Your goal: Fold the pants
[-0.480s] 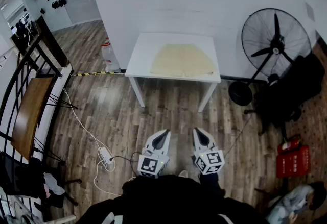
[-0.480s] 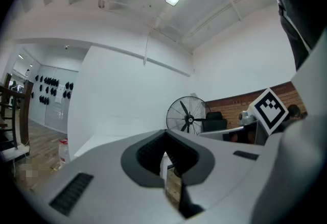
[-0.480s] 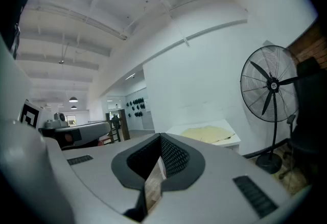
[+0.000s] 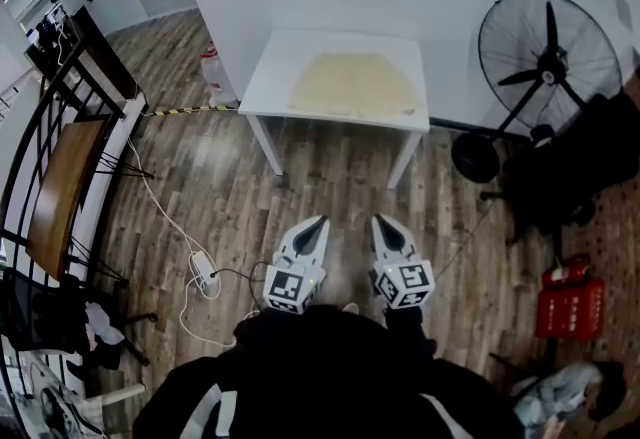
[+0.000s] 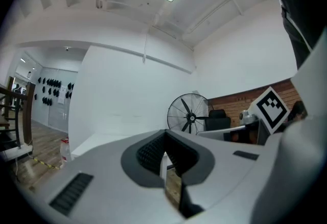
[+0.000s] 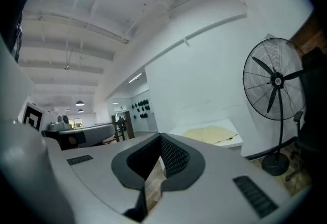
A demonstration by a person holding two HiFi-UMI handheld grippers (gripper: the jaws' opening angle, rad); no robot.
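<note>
Cream pants lie spread flat on a white table against the far wall. They also show as a pale patch in the right gripper view. Both grippers hang close to the person's body over the wood floor, well short of the table. The left gripper points toward the table with its jaws shut on nothing. Beside it, the right gripper is likewise shut and empty. In each gripper view the fingers meet at the tips, left gripper and right gripper.
A big standing fan and a black chair are right of the table. A red crate sits at lower right. A power strip with cable lies on the floor at left, near a railing and wooden bench. A bottle stands by the table's left leg.
The table and the grippers both sit a little higher in the head view. Both grippers keep the same shut pose side by side. The pants have not moved.
</note>
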